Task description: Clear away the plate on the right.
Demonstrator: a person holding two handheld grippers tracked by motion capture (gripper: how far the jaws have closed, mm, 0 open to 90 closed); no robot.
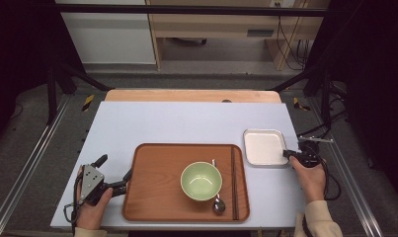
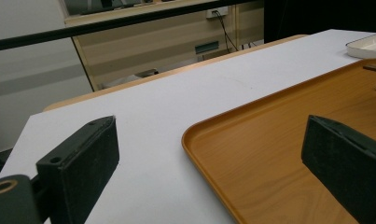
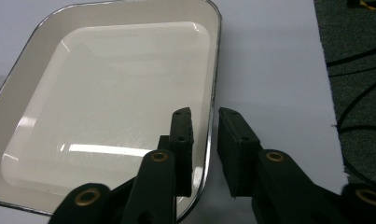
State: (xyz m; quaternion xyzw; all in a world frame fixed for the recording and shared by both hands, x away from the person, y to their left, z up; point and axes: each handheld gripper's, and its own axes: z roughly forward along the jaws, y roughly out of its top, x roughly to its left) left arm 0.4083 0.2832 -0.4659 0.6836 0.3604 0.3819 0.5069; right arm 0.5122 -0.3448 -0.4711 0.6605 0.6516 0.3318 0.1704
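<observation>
Right gripper [image 3: 204, 116] straddles the white plate's [image 3: 106, 84] rim, seemingly unclamped; left gripper [image 2: 209, 154] gapes empty.

Left hand [image 1: 90, 207] holds the left gripper [image 1: 116, 174] near the table's [image 1: 186, 121] front-left corner, jaws spread wide and pointing right. Right hand [image 1: 311, 178] holds the right gripper [image 1: 288, 153] by the table's right edge, forearm coming from the front; jaws narrowly parted, a small gap between them, apparently not clamped on anything.
</observation>
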